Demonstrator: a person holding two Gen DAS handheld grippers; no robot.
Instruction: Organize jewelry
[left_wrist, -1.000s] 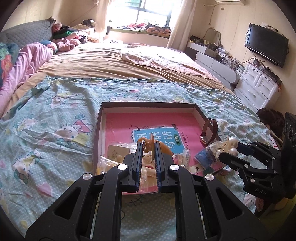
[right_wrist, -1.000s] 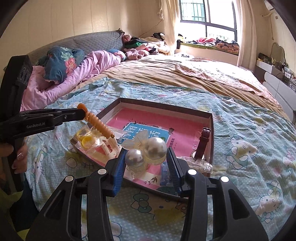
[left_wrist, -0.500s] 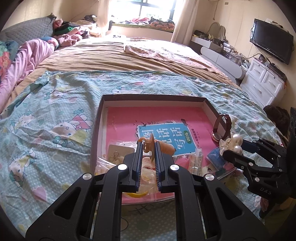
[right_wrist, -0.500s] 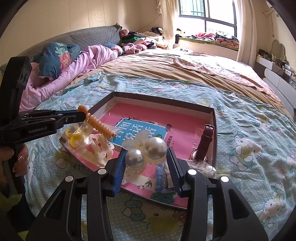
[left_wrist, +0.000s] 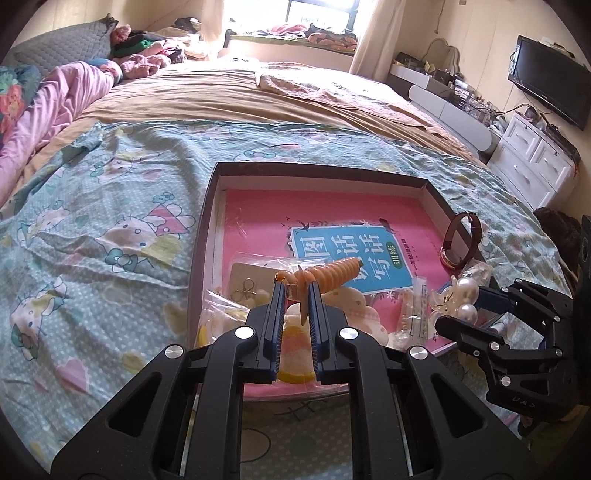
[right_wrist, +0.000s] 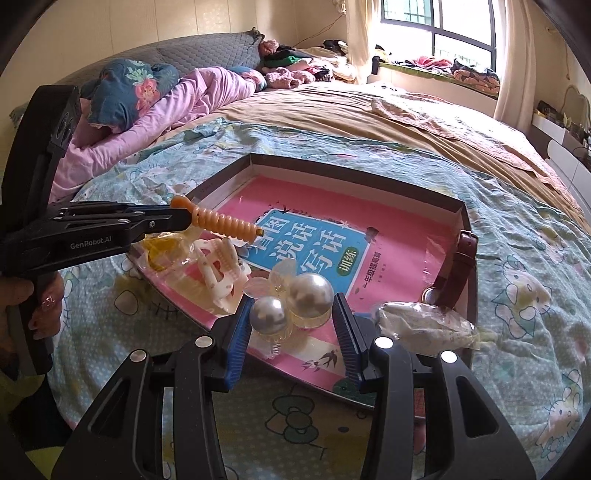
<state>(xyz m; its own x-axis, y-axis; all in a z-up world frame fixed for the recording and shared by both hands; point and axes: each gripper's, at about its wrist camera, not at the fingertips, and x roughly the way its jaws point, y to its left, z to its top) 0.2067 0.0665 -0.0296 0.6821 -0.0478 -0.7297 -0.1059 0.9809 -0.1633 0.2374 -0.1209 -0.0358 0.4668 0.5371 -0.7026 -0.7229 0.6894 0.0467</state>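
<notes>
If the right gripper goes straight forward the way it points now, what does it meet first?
Probably the pink book lying in the tray. The right gripper, shut on the pearl hair clip, points over the tray's near edge; depth is unclear.

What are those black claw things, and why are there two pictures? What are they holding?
They are grabbing tools, one in each of a person's hands. Each has a small camera looking along its two fingers, so you get one picture per tool. The left gripper pinches an orange spiral hair clip. The right gripper holds a clear hair clip with two big pearls. Below them, on a bed with a cat-print blanket, lies a shallow box. In it are a pink book, a brown watch and small bags of trinkets.
</notes>
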